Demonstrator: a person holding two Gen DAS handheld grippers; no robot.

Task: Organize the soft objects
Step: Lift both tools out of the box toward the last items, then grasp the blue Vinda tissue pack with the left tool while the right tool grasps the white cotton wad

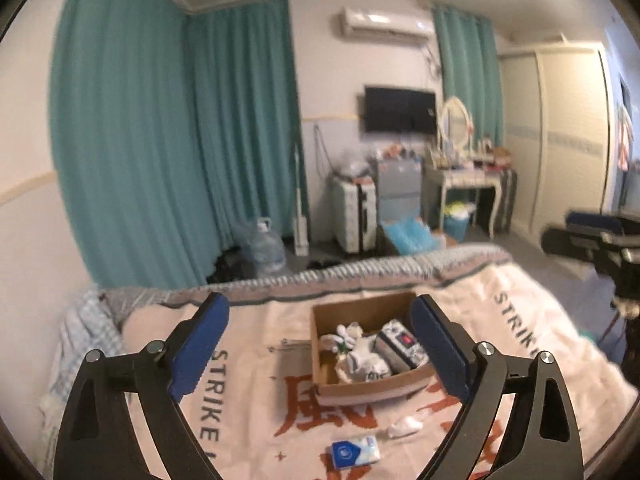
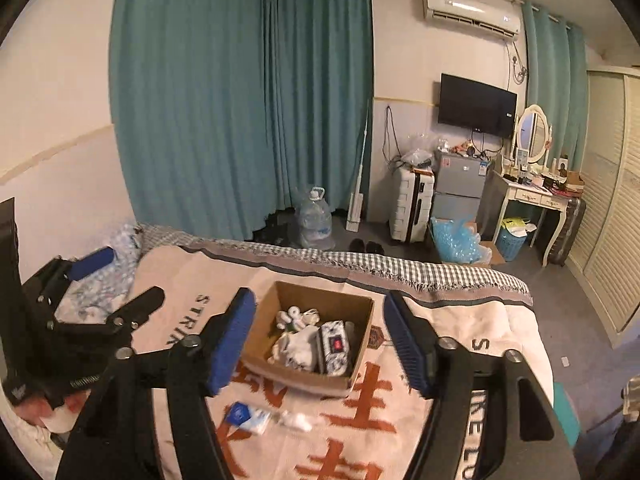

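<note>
Left wrist view: left gripper [image 1: 320, 344] low centre, jaws spread wide, nothing between. Box [image 1: 326, 390] framed between blue pads, on blanket [image 1: 256, 376]; holds white socks [image 1: 360, 354] at left, patterned pouch [image 1: 402, 344] at right. Tissue pack [image 1: 355, 451] bottom centre, small white wad [image 1: 406, 426] just right of it, both outside box. Right gripper [image 1: 592, 236] at right edge, blurred.

Right wrist view: left gripper [image 2: 116, 280] at left, open. Right gripper [image 2: 320, 344] centre, jaws wide, empty. Box [image 2: 296, 376] between pads; tissue pack [image 2: 248, 416] and wad [image 2: 296, 420] below it.
</note>
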